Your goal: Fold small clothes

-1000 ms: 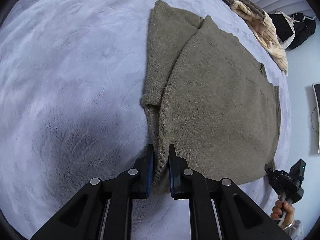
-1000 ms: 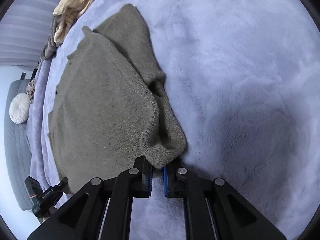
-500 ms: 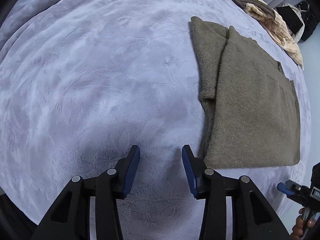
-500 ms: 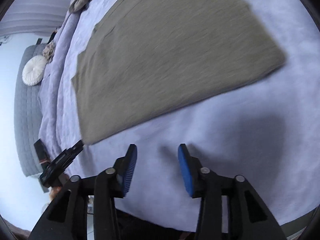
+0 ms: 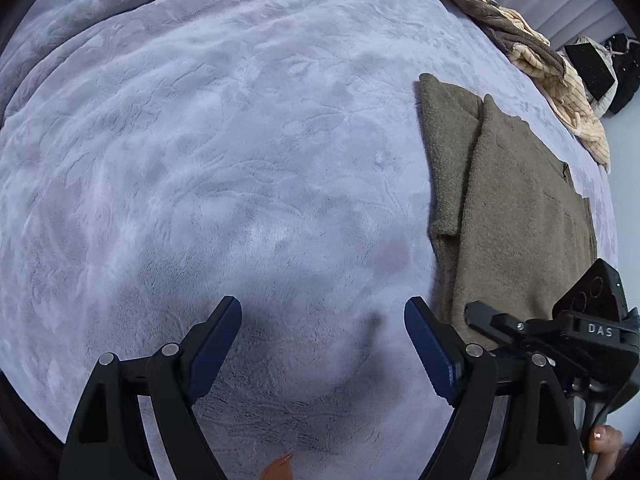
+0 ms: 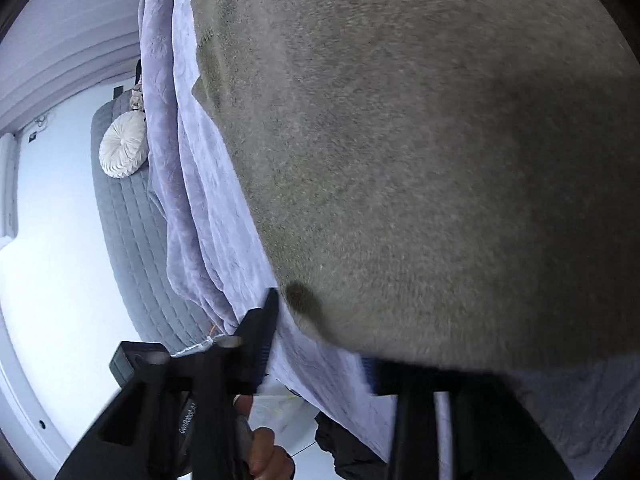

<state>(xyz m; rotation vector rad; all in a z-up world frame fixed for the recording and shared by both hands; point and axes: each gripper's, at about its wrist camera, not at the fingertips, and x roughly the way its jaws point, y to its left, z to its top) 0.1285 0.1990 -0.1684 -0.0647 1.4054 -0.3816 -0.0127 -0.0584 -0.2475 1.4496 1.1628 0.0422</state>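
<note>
An olive knitted sweater (image 5: 520, 220) lies folded flat on the lavender blanket, with one sleeve laid along its left side. My left gripper (image 5: 324, 336) hovers over bare blanket to the left of the sweater. Its jaws are opening wide and nothing is between them. My right gripper (image 5: 480, 316) reaches in at the sweater's near edge. In the right wrist view the sweater (image 6: 420, 160) fills the frame. There the right gripper (image 6: 318, 320) is closing around the sweater's near corner, its pads still apart. The cloth hides its right fingertip.
The plush blanket (image 5: 200, 160) spreads far to the left. A heap of cream striped and grey clothes (image 5: 532, 52) lies at the far right, beside black items (image 5: 592, 68). The right wrist view shows the bed's edge, a grey quilted side (image 6: 132, 240), a round white cushion (image 6: 124, 148) and a hand (image 6: 264, 456).
Both grippers let go of the sweater's folded side. The left one drew away to the left and opened wide. The right one swung round to the sweater's near corner by the bed edge.
</note>
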